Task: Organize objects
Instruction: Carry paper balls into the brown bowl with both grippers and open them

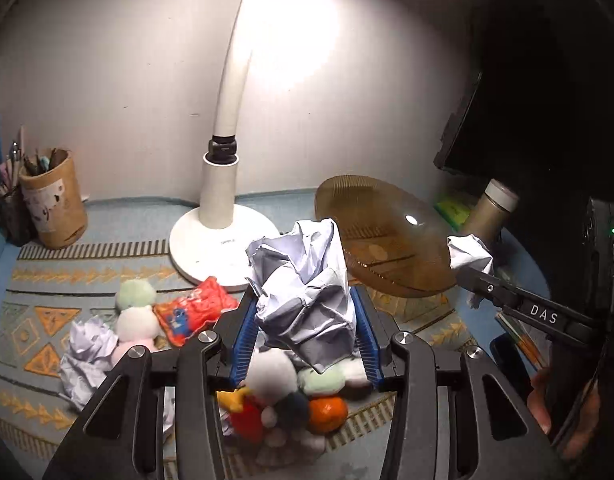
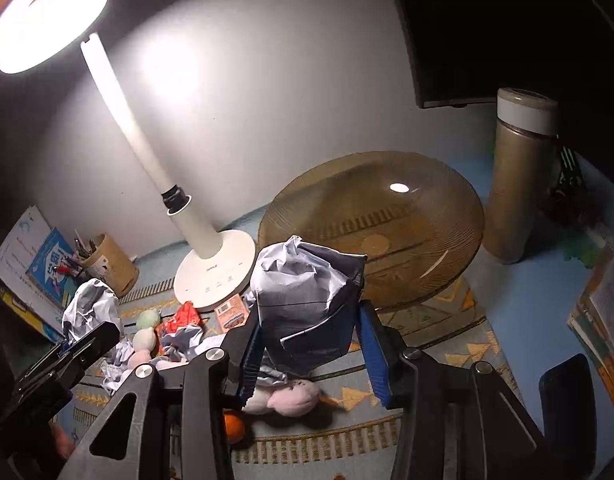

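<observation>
In the left wrist view my left gripper (image 1: pixel 305 320) is shut on a crumpled white paper ball (image 1: pixel 307 280), held between the blue pads above the patterned mat (image 1: pixel 47 280). At the right edge of that view my right gripper (image 1: pixel 467 276) pinches a second paper ball (image 1: pixel 469 254) beside the amber glass plate (image 1: pixel 387 236). The right wrist view shows that right gripper (image 2: pixel 311 320) shut on its paper ball (image 2: pixel 307 300), in front of the plate (image 2: pixel 371 220). The left gripper (image 2: pixel 103 332) appears at the left with its paper ball (image 2: pixel 89 304).
A white lamp base (image 1: pixel 223 240) stands mid-mat. More crumpled paper (image 1: pixel 87 352), plush toys (image 1: pixel 135 312), a red packet (image 1: pixel 195 308) and an orange (image 1: pixel 325 408) lie below. A pen cup (image 1: pixel 55 200) stands left; a thermos (image 2: pixel 519 184), books (image 2: pixel 603 312) and a phone (image 2: pixel 567 392) right.
</observation>
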The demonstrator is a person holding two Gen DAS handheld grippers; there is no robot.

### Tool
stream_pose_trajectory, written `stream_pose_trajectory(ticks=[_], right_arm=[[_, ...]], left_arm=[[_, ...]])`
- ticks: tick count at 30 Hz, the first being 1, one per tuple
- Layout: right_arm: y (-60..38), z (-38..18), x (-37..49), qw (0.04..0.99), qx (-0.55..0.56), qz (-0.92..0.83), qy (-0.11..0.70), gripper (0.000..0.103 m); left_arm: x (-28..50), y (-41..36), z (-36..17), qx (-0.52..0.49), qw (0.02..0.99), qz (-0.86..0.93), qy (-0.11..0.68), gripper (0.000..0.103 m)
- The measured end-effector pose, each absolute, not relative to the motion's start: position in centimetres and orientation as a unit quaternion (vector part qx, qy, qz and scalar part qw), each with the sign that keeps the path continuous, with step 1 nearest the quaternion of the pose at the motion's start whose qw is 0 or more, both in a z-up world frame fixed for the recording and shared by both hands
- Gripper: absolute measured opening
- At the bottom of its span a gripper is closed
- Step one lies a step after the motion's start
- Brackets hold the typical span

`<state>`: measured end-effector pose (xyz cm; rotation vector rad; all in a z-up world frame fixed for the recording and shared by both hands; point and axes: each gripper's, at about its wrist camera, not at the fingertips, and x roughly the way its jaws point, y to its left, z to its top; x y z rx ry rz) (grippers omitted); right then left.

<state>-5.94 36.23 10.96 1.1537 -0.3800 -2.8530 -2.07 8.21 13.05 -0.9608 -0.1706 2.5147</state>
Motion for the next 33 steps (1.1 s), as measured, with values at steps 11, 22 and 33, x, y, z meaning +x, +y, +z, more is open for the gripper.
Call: stream_pose_trajectory(ticks=[11,22,33], right_arm=[[39.4,10.2,-13.9,-0.034,0.388,-0.914,-0.111,0.074],[39.6,9.1,-10.3,-0.022,0.4,-0.909,-0.116,0.075],[31.1,10.0,-3.2,0.088,0.341,-0.932,-0.086,0.089]], left_arm=[[-10.4,17.1,13.1,-0.353,0.282,0.891,-0.053,0.051],[-8.2,15.1,13.1,-0.361,0.315,0.875,-0.073,0.074],[3.5,2.1,17.0,-0.257,0.194,0.944,-0.076,0.102]])
